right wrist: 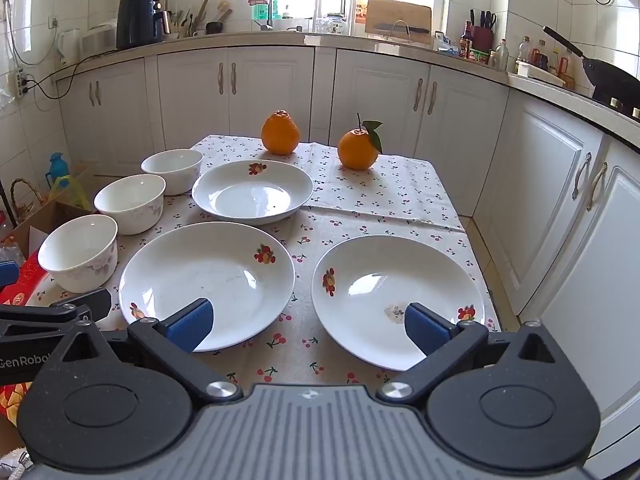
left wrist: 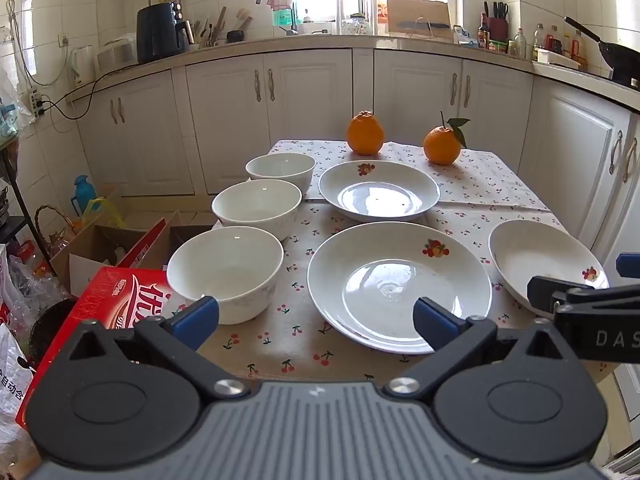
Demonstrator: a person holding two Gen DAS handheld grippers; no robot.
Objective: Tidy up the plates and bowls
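Kitchen table (left wrist: 480, 184): both claws (left wrist: 316, 320) (right wrist: 308, 326) agape, hovering.

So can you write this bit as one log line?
left gripper: open | right gripper: open | white ceramic plates: unstacked | white bowls: unstacked

Left tool (left wrist: 316, 318): matte black linkage arms ending in blue rectangular pads (left wrist: 196, 320); round black hubs at either side, each with a shallow circular recess; bright silver screws at the pivots; grey ribbed housing below, stamped with a small white mark. Right tool (right wrist: 307, 322): same black arms, blue pads (right wrist: 191, 323), silver screws, grey ribbed body; dust specks on the black plastic; white lettering on each one's side (partly cut off, "DAS", "GenRobo").
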